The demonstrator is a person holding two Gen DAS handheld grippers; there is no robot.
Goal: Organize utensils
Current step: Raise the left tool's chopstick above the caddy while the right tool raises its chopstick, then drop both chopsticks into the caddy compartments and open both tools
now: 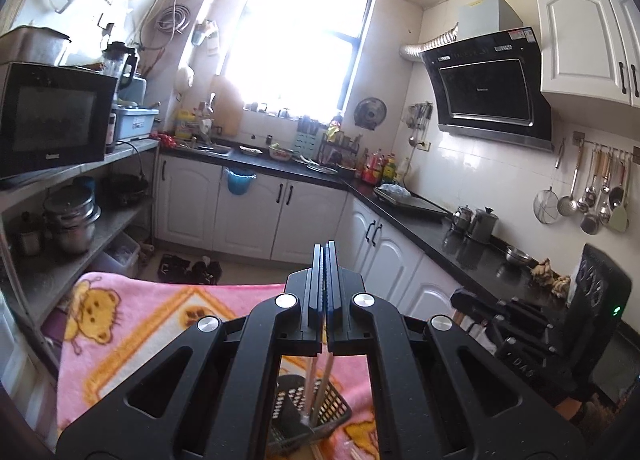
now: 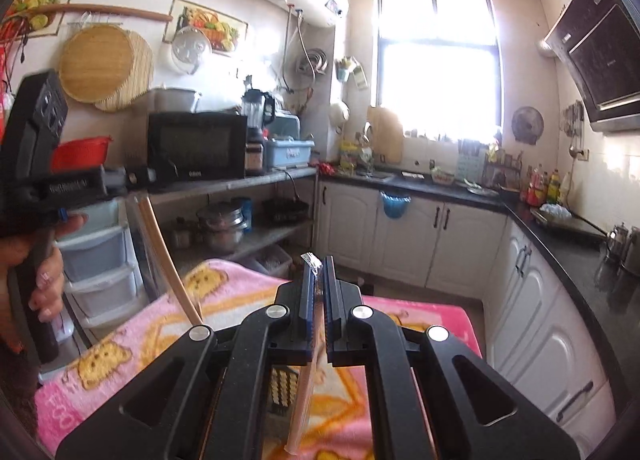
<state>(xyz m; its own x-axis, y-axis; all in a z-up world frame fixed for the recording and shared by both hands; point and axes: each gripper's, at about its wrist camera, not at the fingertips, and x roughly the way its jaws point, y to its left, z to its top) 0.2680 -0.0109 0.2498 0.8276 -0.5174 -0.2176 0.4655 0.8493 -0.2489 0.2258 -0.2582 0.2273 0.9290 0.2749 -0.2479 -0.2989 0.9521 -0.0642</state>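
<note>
A: Black basket (image 1: 310, 412) sits on the pink blanket (image 1: 140, 324), right under the left gripper (image 1: 326, 260). Chopsticks (image 1: 318, 384) hang down from those jaws, which look closed on them, long axis near vertical, tips inside the basket.

B: And the right gripper (image 2: 318, 272)?

A: Its jaws are pinched on a wrapped pair (image 2: 306, 392), plastic sleeve poking out above the pads and the rest slanting down towards the blanket. The basket shows just behind and below it, so both hands are close; I'd judge the left one nearer, since its sticks are already in.

B: So the next move is straight down?

A: Probably. The left lets go, then the right shifts over the basket and tips its pair upright first.

B: Surroundings?

A: Blanket covers the worktop, soft and a bit rumpled, so the basket could wobble. Kitchen around it: a bright window (image 1: 296, 44), white cabinets (image 1: 256, 208), a microwave (image 1: 52, 120) on a shelf
</note>
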